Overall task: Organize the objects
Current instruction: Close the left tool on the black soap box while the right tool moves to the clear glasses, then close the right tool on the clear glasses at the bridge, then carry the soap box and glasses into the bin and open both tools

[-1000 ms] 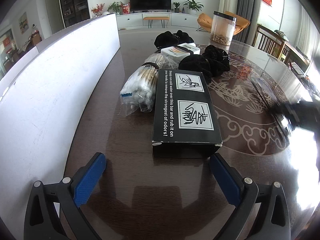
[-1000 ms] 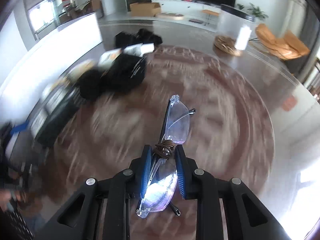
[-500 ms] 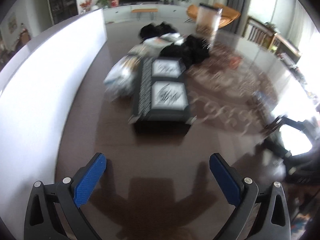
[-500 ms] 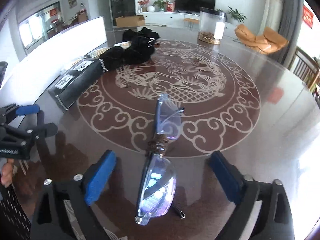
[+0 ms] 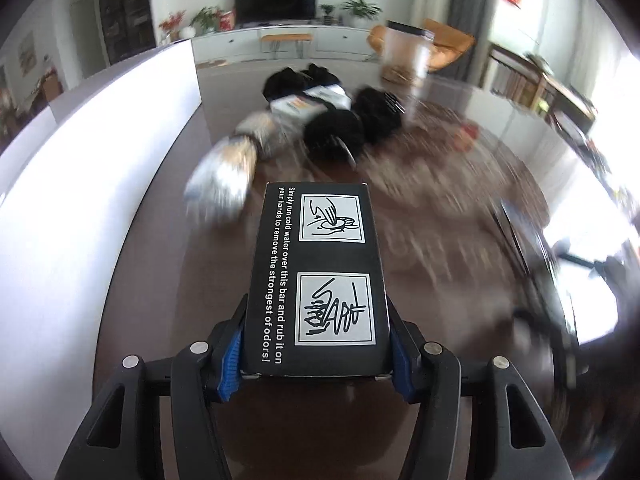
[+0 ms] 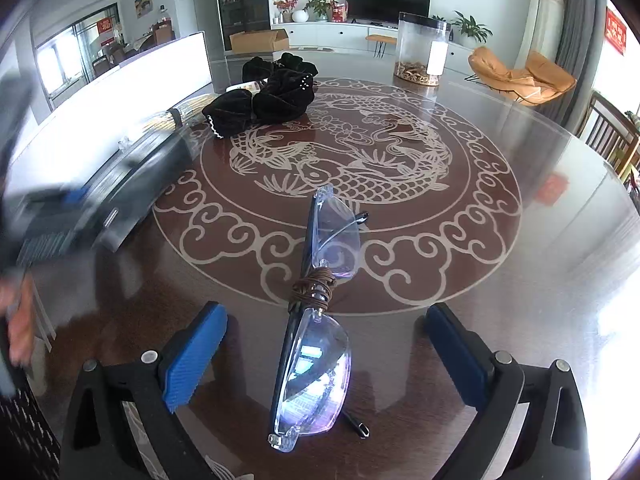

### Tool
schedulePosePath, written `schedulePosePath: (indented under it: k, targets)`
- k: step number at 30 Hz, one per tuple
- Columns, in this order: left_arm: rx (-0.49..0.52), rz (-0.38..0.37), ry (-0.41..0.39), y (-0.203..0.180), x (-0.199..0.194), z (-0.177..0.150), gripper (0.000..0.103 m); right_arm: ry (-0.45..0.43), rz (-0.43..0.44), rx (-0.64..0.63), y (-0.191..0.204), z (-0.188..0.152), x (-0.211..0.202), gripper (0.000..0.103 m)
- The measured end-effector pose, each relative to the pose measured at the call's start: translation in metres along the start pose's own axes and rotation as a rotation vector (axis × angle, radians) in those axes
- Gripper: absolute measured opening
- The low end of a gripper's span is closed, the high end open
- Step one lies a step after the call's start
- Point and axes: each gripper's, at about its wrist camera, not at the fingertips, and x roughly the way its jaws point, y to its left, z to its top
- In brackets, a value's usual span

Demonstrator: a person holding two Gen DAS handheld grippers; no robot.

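Black box (image 5: 318, 280) clamped at its near end between the blue pads (image 5: 231, 354) of the left gripper (image 5: 316, 354); background blurred. Beyond it: plastic-wrapped bundle (image 5: 222, 182), black cloth pouches (image 5: 352, 120). Glasses (image 6: 316, 312) lie on the table (image 6: 540, 280), between the spread fingers of the right gripper (image 6: 324, 354), untouched. Clear canister (image 6: 420, 50) at far edge. A second ago the left gripper stood wide before the box; the right was pinching the glasses.

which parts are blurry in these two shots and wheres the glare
Left wrist view: the black box clamped in the left gripper is sharp, the table and the items behind smear with motion. Right wrist view: the glasses are crisp, the left edge is blurred, window glare washes the table's right side.
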Motion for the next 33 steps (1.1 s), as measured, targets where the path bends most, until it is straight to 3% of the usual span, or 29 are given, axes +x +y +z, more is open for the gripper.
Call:
schedulePosePath:
  k: [2,3,4,5,11,13,14,15,16,17,18,21,26,33]
  targets:
    - [0.024,0.006,0.012,-0.005,-0.012,-0.016,0.065,0.001,0.001,-0.001,0.0,0.0,0.0,0.101]
    - [0.025,0.006,0.028,-0.006,-0.014,-0.019,0.073,0.001,0.002,-0.001,0.001,0.0,0.0,0.101]
    - [0.016,-0.002,0.057,-0.006,-0.012,-0.018,0.089,0.002,0.003,-0.002,0.001,0.0,0.0,0.102]
    - [0.006,-0.014,0.067,-0.004,-0.01,-0.016,0.095,0.003,0.004,-0.003,0.001,0.0,0.0,0.102]
    - [0.049,-0.001,0.113,-0.011,0.006,-0.003,0.102,0.015,0.007,-0.008,0.002,0.002,0.003,0.103]
    - [0.051,-0.005,0.116,-0.011,0.005,-0.004,0.101,0.069,0.022,-0.026,0.002,0.009,0.007,0.103]
    - [0.054,-0.007,0.105,-0.01,0.003,-0.005,0.09,0.103,0.033,-0.024,0.0,0.013,0.008,0.101]
    - [0.061,-0.012,0.071,-0.009,-0.002,-0.006,0.079,0.114,0.04,-0.017,-0.002,0.016,0.008,0.081]
    - [0.067,-0.015,0.056,-0.008,-0.005,-0.006,0.058,0.115,0.033,-0.022,-0.003,0.021,0.005,0.064]
    - [0.076,-0.019,0.06,-0.007,-0.006,-0.005,0.058,0.124,0.024,-0.04,-0.003,0.024,0.003,0.032]
    - [0.08,-0.027,0.055,-0.006,-0.007,-0.006,0.058,0.145,0.04,-0.042,-0.005,0.028,0.003,0.022]
    - [0.072,-0.047,0.033,-0.004,-0.014,-0.013,0.058,0.167,0.076,-0.009,-0.011,0.028,-0.002,0.019]
    - [0.019,-0.108,-0.044,0.003,-0.052,-0.023,0.058,0.102,0.14,0.07,-0.017,0.009,-0.039,0.018]
    - [-0.066,-0.131,-0.125,0.025,-0.101,-0.029,0.058,0.053,0.219,0.137,-0.015,-0.004,-0.071,0.018]
